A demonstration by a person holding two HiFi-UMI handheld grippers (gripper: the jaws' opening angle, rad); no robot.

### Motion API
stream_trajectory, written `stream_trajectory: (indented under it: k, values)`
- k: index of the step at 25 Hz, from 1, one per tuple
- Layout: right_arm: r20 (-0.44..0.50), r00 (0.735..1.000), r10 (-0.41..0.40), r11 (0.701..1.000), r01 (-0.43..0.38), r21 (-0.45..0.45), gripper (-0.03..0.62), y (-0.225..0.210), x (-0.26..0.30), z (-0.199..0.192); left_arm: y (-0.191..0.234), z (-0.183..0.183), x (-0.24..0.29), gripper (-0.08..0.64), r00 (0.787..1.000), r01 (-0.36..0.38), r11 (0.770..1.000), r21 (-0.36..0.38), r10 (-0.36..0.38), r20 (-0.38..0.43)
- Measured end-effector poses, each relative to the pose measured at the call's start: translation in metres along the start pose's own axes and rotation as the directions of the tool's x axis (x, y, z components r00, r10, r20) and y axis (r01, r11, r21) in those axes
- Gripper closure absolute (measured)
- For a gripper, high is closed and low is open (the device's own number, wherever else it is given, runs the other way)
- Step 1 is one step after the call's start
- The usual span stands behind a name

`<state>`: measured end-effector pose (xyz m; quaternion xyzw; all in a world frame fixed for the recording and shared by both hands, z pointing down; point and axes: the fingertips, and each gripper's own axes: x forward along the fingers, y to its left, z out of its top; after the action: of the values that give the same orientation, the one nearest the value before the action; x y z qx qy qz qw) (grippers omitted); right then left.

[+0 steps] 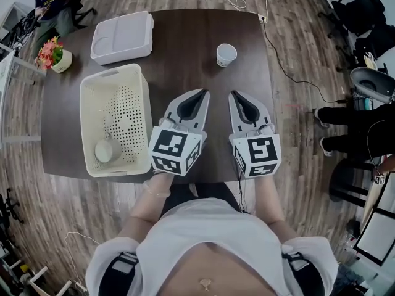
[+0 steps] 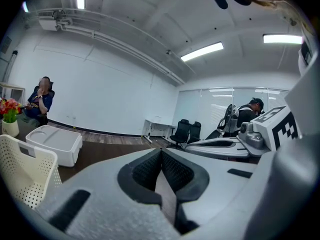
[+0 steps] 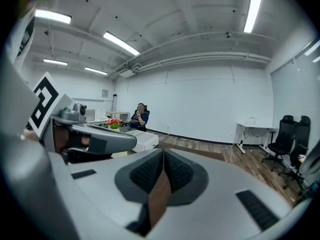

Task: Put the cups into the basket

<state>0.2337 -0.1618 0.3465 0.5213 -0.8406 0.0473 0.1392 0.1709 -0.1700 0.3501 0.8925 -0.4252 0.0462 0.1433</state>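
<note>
Both tools are hovering side by side over the near edge of the table [image 1: 185, 48], tips pointing far. The left tool [image 2: 161, 151] is fully closed, pads meeting, nothing between them. The right tool [image 3: 163, 151] is likewise pressed shut and empty.

One cup [image 1: 106, 150] is already lying in the near end of the perforated basket [image 1: 86, 122] at the left of the table. The white paper cup [image 1: 226, 55] is standing upright toward the far right, well apart from both tools and from the basket. A white bin [image 1: 122, 37] is sitting just beyond the basket's far end.

Step in hand, as I am judging it: reaching for the standing cup.
- The right tool is lying more in line with it, so I am favouring that one.
- Opening the jaws wider than the cup before arriving, not at contact.
- Closing gently at mid-wall; thin paper is likely crushing or tipping under a hard pinch.
- Lifting clear, then crossing left over the basket rim and releasing low.
</note>
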Motion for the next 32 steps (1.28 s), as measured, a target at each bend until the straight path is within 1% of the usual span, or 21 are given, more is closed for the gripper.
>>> stream_trajectory:
  k: [4, 7, 10, 13, 15, 19, 21, 24, 27, 29, 32]
  values:
    - [-0.019, 1.000, 0.001, 1.000, -0.001, 0.007, 0.581, -0.022, 0.014, -0.008, 0.006, -0.009, 0.024, 0.549, 1.000, -0.006, 1.000, -0.022, 0.006, -0.026]
    - [-0.033, 0.999, -0.006, 1.000, 0.006, 0.019, 0.576, -0.036, 0.031, -0.019, 0.018, -0.019, 0.042, 0.549, 0.999, -0.031, 0.999, -0.024, 0.030, -0.039]
    - [-0.033, 0.999, 0.022, 0.999, -0.021, 0.037, 0.556, -0.046, 0.050, -0.030, 0.030, -0.029, 0.061, 0.549, 0.998, -0.054, 0.998, -0.021, 0.053, -0.045]
    - [-0.051, 0.996, 0.077, 0.996, -0.074, 0.046, 0.478, -0.053, 0.067, -0.043, 0.038, -0.036, 0.080, 0.549, 0.997, -0.062, 0.997, -0.043, 0.060, -0.048]
    - [-0.066, 0.993, 0.099, 0.994, -0.096, 0.043, 0.452, -0.059, 0.079, -0.052, 0.045, -0.041, 0.092, 0.549, 0.996, -0.071, 0.996, -0.056, 0.068, -0.050]
    - [-0.109, 0.986, 0.130, 0.991, -0.128, 0.025, 0.379, -0.067, 0.106, -0.068, 0.062, -0.050, 0.115, 0.549, 0.995, -0.090, 0.993, -0.083, 0.086, -0.049]
    - [-0.131, 0.981, 0.140, 0.990, -0.141, 0.005, 0.353, -0.070, 0.118, -0.077, 0.069, -0.056, 0.125, 0.549, 0.995, -0.097, 0.991, -0.096, 0.093, -0.044]
    - [-0.140, 0.982, 0.127, 0.992, -0.129, -0.004, 0.314, -0.080, 0.135, -0.088, 0.077, -0.063, 0.140, 0.549, 0.995, -0.098, 0.989, -0.109, 0.095, -0.036]
    - [-0.123, 0.986, 0.113, 0.993, -0.108, 0.045, 0.267, -0.093, 0.152, -0.093, 0.085, -0.068, 0.153, 0.549, 0.995, -0.101, 0.990, -0.101, 0.098, -0.030]
    - [-0.120, 0.985, 0.126, 0.989, -0.115, 0.092, 0.227, -0.100, 0.165, -0.097, 0.091, -0.071, 0.161, 0.549, 0.994, -0.103, 0.991, -0.086, 0.101, -0.028]
    - [-0.116, 0.983, 0.145, 0.981, -0.127, 0.149, 0.193, -0.106, 0.184, -0.106, 0.102, -0.077, 0.172, 0.549, 0.993, -0.117, 0.991, -0.072, 0.114, -0.036]
